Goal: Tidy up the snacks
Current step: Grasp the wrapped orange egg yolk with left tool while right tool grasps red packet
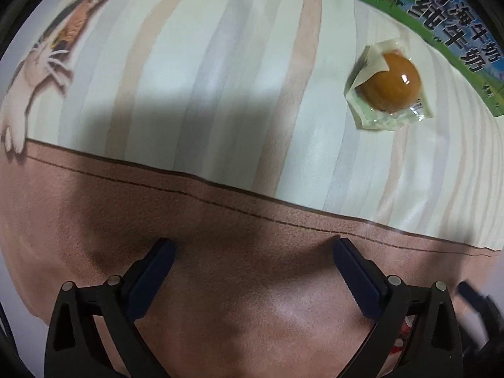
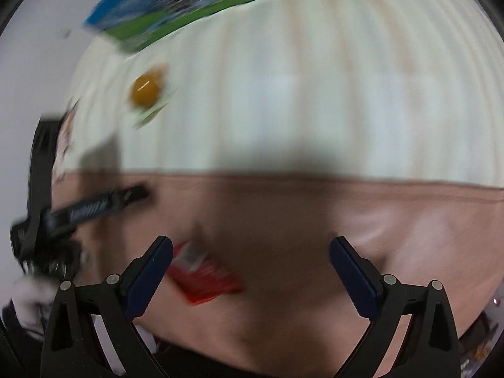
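A brown round snack in a clear wrapper [image 1: 389, 86] lies on the striped cloth, ahead and right of my left gripper [image 1: 254, 249], which is open and empty over the pink band. It shows blurred in the right wrist view [image 2: 145, 89], far left. A red snack packet [image 2: 201, 278] lies on the pink band just inside the left finger of my right gripper [image 2: 251, 247], which is open and empty. A sliver of the red packet [image 1: 404, 330] shows behind my left gripper's right finger. The left gripper [image 2: 94, 204] shows at the left in the right wrist view.
A green and blue milk carton box [image 1: 441, 19] lies at the far edge of the cloth, also in the right wrist view [image 2: 201, 3]. The cloth [image 1: 220, 78] has pale stripes, a cat print [image 1: 47, 63] at left and a pink band [image 1: 252, 283] near me.
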Demonstrator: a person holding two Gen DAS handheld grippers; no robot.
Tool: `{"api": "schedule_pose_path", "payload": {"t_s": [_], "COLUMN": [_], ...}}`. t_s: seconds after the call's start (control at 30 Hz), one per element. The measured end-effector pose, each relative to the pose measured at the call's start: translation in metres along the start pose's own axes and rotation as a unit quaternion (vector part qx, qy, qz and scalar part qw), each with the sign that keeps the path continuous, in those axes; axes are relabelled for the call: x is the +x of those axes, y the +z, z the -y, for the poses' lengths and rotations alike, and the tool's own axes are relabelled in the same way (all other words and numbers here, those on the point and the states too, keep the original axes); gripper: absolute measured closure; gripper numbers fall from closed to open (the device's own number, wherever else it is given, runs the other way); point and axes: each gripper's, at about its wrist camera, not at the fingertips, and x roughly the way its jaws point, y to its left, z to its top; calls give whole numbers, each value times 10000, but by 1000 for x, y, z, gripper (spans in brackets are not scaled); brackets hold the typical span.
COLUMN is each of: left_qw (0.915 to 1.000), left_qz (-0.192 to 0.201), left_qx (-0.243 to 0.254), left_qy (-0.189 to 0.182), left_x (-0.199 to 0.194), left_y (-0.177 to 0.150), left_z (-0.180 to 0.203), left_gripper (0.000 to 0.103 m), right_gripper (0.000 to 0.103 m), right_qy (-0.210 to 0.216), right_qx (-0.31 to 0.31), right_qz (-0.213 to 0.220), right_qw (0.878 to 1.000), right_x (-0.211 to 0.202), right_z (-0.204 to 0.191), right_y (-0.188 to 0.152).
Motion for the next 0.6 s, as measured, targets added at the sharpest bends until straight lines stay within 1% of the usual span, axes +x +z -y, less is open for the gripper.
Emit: {"api": "schedule_pose_path", "payload": {"t_s": [0.1, 0.2, 0.23, 0.27, 0.3, 0.33, 0.4, 0.43, 0.53, 0.6], "left_qw": [9995, 9978, 9966, 9949, 9926, 9915, 9901, 9901, 9894, 9890], "left_qz": [193, 355, 429, 499, 592, 635, 746, 764, 901, 806], "left_qx": [135, 300, 376, 467, 584, 643, 794, 826, 978, 1173], "left_qy": [229, 471, 597, 740, 880, 938, 886, 833, 575, 397], "left_x": [-17, -32, -35, -39, -45, -47, -58, -61, -74, -73], "left_y": [-5, -14, -16, -17, -17, -16, -10, -6, 20, 40], "left_z": [-3, -3, -2, -1, 3, 7, 19, 23, 48, 67], "left_gripper": [0, 0, 0, 1, 1, 1, 4, 4, 4, 4], "right_gripper": [7, 22, 26, 31, 40, 56, 63, 64, 64, 64], "right_qy": [-32, -418, -549, -778, -1006, -1122, -1089, -938, -827, -738], "right_qx": [-255, -429, -513, -647, -773, -831, -776, -575, -238, -40], "right_qz": [-6, -197, -185, -154, -122, -61, 47, 97, 304, 408], "right_qw": [9997, 9980, 9970, 9947, 9918, 9902, 9910, 9939, 9958, 9964], "right_x": [14, 36, 42, 45, 47, 45, 38, 31, 10, -1], "right_z": [-14, -27, -28, -30, -31, -30, -25, -18, 3, 16], "right_y": [-16, -20, -18, -21, -23, -25, -25, -23, -9, 2]}}
